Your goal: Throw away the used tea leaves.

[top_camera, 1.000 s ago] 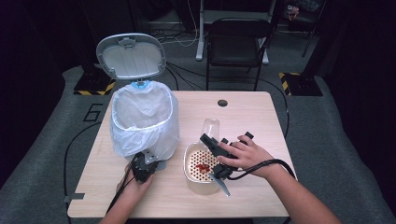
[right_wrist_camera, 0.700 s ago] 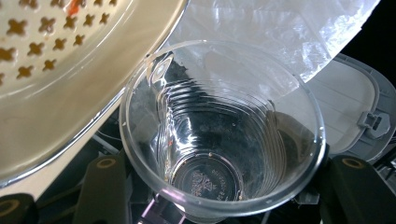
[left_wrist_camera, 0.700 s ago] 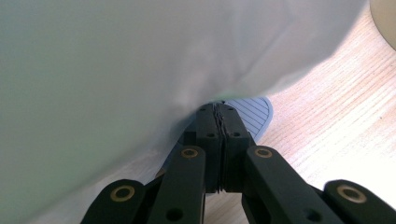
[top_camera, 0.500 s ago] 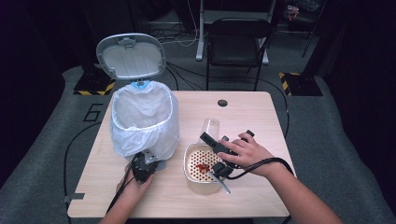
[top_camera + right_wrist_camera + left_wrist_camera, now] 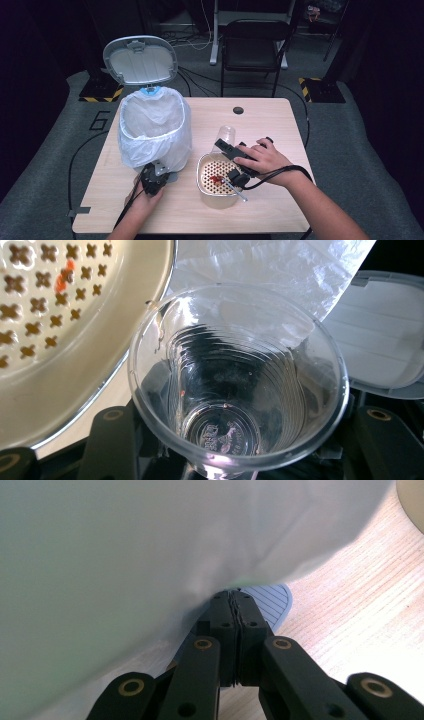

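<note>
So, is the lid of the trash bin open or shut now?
Open. The lid stands upright behind the trash bin, showing the white bag's open mouth.

A black chair [image 5: 256, 45] stands behind the wooden table [image 5: 280, 130] on grey carpet [image 5: 45, 150] in dim light.

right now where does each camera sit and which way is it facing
High view: above the person's side, looking forward and down on the table; both forearms enter from below.
Left gripper view: rides the left gripper, its shut fingers on the bin pedal under the white bag.
Right gripper view: rides the right gripper, looking into a clear cup.
Shared: colander, bag.
</note>
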Demonstrator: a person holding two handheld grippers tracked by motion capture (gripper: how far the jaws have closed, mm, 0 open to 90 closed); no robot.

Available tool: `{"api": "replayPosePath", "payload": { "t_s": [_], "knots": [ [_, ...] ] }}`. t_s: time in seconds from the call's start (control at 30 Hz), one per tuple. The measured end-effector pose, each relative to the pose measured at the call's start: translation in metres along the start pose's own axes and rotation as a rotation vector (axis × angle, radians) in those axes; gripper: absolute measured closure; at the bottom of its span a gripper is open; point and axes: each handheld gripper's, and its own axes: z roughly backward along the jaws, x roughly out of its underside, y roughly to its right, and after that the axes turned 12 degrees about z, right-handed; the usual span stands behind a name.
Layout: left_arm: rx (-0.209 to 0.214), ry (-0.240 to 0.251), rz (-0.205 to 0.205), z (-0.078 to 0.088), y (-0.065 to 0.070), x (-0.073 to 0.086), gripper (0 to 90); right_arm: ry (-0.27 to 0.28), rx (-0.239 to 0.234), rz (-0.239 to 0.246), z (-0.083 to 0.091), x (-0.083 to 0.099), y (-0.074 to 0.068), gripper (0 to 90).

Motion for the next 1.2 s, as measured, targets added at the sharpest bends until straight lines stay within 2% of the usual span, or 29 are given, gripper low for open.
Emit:
{"api": "replayPosePath", "payload": {
  "t_s": [0.03, 0.07, 0.13, 0.17, 0.23, 0.27, 0.3, 0.37, 0.4, 0.43, 0.47, 0.5, 0.53, 0.63, 0.67, 0.7, 0.73, 0.87, 0.9, 1.03, 1.07, 1.13, 1.17, 1.2],
  "knots": [
    [-0.016, -0.009, -0.019, 0.001, -0.001, -0.001, 88.5, 0.000, 0.000, 0.000, 0.000, 0.000, 0.000, 39.6],
    [-0.021, 0.001, -0.021, 0.000, -0.001, 0.000, 88.5, 0.008, -0.009, -0.020, 0.000, 0.001, 0.001, 39.5],
    [-0.018, -0.003, -0.015, 0.001, -0.001, -0.001, 88.5, 0.023, -0.036, -0.076, -0.001, 0.005, 0.003, 39.4],
    [-0.004, -0.008, 0.004, 0.000, 0.000, 0.000, 88.5, 0.024, -0.035, -0.089, -0.001, 0.007, 0.003, 39.4],
    [-0.003, -0.008, 0.007, 0.000, 0.000, 0.000, 88.5, 0.030, -0.040, -0.149, -0.002, 0.012, 0.006, 39.5],
    [-0.004, -0.008, 0.006, 0.000, 0.000, 0.000, 88.5, 0.035, -0.046, -0.215, -0.004, 0.018, 0.008, 39.6],
    [-0.004, -0.010, 0.004, 0.000, 0.000, 0.000, 88.5, 0.035, -0.046, -0.215, -0.004, 0.018, 0.008, 39.6],
    [-0.002, -0.005, 0.007, 0.000, 0.000, 0.000, 88.5, 0.035, -0.053, -0.259, -0.005, 0.023, 0.011, 39.9],
    [-0.002, -0.004, 0.006, 0.000, 0.000, 0.000, 88.5, 0.045, -0.077, -0.305, -0.006, 0.029, 0.016, 40.3],
    [-0.002, -0.004, 0.006, 0.000, 0.000, 0.000, 88.5, 0.045, -0.077, -0.305, -0.006, 0.029, 0.016, 40.3],
    [-0.002, -0.009, 0.005, 0.000, 0.000, 0.000, 88.5, 0.060, -0.103, -0.359, -0.009, 0.035, 0.019, 40.4],
    [-0.002, -0.009, 0.005, 0.000, 0.000, 0.000, 88.5, 0.068, -0.109, -0.384, -0.010, 0.037, 0.021, 40.4],
    [-0.003, -0.007, 0.006, 0.000, 0.000, 0.000, 88.5, 0.068, -0.109, -0.384, -0.010, 0.037, 0.021, 40.4],
    [-0.003, -0.009, 0.006, 0.000, 0.000, 0.000, 88.5, 0.099, -0.148, -0.505, -0.014, 0.046, 0.027, 40.5],
    [-0.003, -0.009, 0.004, 0.000, 0.000, 0.000, 88.5, 0.121, -0.166, -0.597, -0.017, 0.053, 0.031, 40.5],
    [-0.003, -0.008, 0.005, 0.000, 0.000, 0.000, 88.5, 0.121, -0.166, -0.597, -0.017, 0.053, 0.031, 40.5],
    [-0.003, -0.008, 0.006, 0.000, 0.000, 0.000, 88.5, 0.130, -0.167, -0.622, -0.018, 0.055, 0.032, 40.5],
    [0.000, -0.010, 0.007, 0.000, 0.000, 0.000, 88.5, 0.167, -0.180, -0.774, -0.025, 0.067, 0.035, 40.4],
    [0.000, -0.010, 0.007, 0.000, 0.000, 0.000, 88.5, 0.183, -0.189, -0.819, -0.027, 0.071, 0.034, 40.4],
    [-0.003, -0.006, 0.007, 0.000, 0.000, 0.000, 88.5, 0.220, -0.214, -0.951, -0.035, 0.081, 0.029, 40.4],
    [-0.007, -0.006, 0.004, 0.000, 0.000, 0.000, 88.5, 0.228, -0.212, -0.976, -0.036, 0.082, 0.028, 40.4],
    [-0.006, -0.006, 0.004, 0.000, 0.000, 0.000, 88.5, 0.247, -0.209, -1.061, -0.040, 0.086, 0.024, 40.4],
    [0.002, 0.006, 0.018, -0.001, 0.001, 0.001, 88.5, 0.256, -0.208, -1.095, -0.042, 0.089, 0.023, 40.4],
    [-0.006, -0.008, 0.004, 0.000, 0.000, 0.000, 88.5, 0.262, -0.214, -1.124, -0.043, 0.090, 0.021, 40.4]
  ]
}}
